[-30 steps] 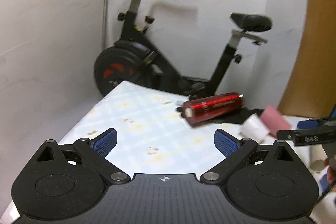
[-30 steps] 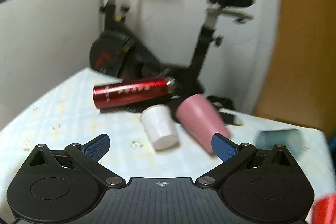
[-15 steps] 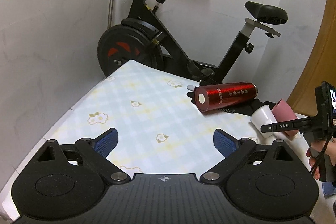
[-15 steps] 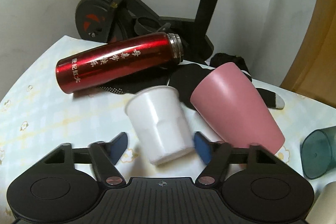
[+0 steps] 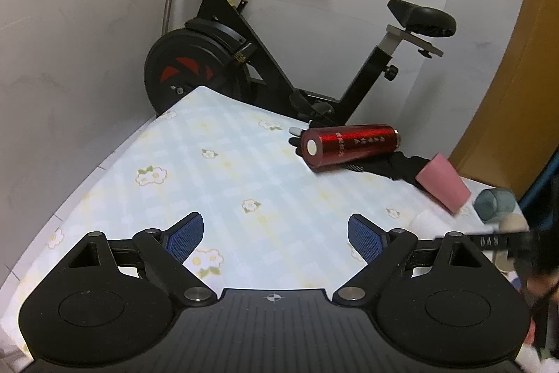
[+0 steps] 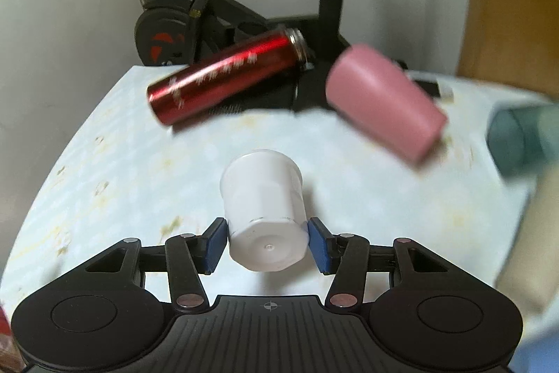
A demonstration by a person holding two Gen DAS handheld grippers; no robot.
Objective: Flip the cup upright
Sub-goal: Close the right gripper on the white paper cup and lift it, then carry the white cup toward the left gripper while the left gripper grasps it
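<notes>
A small white cup (image 6: 265, 215) sits between the blue pads of my right gripper (image 6: 267, 243), base toward the camera, mouth pointing away; both pads press its sides. The view is blurred by motion. In the left wrist view the white cup (image 5: 424, 221) shows only partly at the right, beside the right gripper's dark bar. My left gripper (image 5: 276, 235) is open and empty above the flowered tablecloth (image 5: 216, 184).
A red thermos (image 6: 227, 81) lies on its side on a black cloth (image 5: 394, 165). A pink cup (image 6: 384, 102) lies tipped over to the right, with a teal tumbler (image 6: 517, 142) beyond it. An exercise bike (image 5: 244, 51) stands behind the table.
My right gripper closed its pads on the white cup and pulled it back from the pink cup, with its base now toward the camera. My left gripper shifted little and stayed open.
</notes>
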